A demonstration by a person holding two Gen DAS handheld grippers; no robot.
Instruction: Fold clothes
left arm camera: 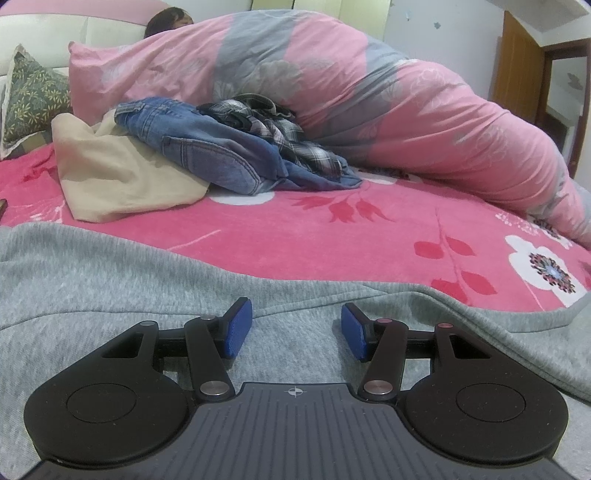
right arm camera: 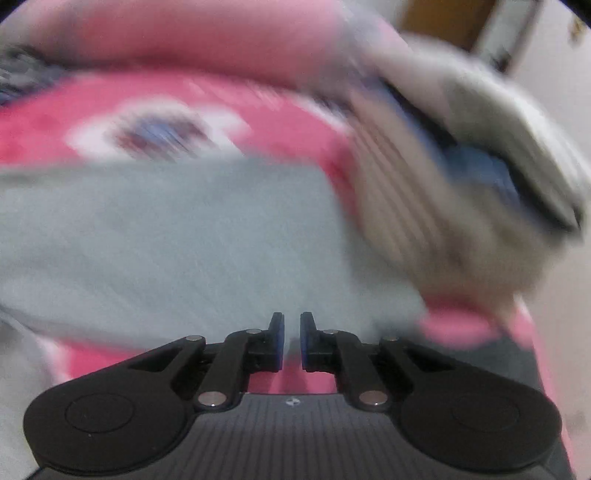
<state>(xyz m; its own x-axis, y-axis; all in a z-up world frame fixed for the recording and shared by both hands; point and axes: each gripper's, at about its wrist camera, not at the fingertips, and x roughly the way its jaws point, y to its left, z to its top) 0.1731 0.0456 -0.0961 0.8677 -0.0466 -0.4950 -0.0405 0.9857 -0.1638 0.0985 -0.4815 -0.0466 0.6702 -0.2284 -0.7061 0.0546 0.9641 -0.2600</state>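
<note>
A grey sweatshirt (left arm camera: 110, 280) lies spread over the near part of the pink floral bed. My left gripper (left arm camera: 295, 330) rests low over it, jaws open, blue pads (left arm camera: 236, 328) apart with only flat grey cloth under them. The right wrist view is smeared by motion. There my right gripper (right arm camera: 291, 339) has its jaws almost together with nothing visible between them, above the grey garment (right arm camera: 177, 236). A grey ribbed part with a blue inside (right arm camera: 461, 166) is blurred at the upper right; I cannot tell whether it hangs or lies.
A pile of clothes sits further back on the bed: a beige piece (left arm camera: 122, 173), blue jeans (left arm camera: 207, 155), a plaid shirt (left arm camera: 280, 136). Behind it bulges a pink and grey duvet (left arm camera: 369, 103) with a person's head (left arm camera: 170, 20) at its far end. A patterned pillow (left arm camera: 33, 99) lies left.
</note>
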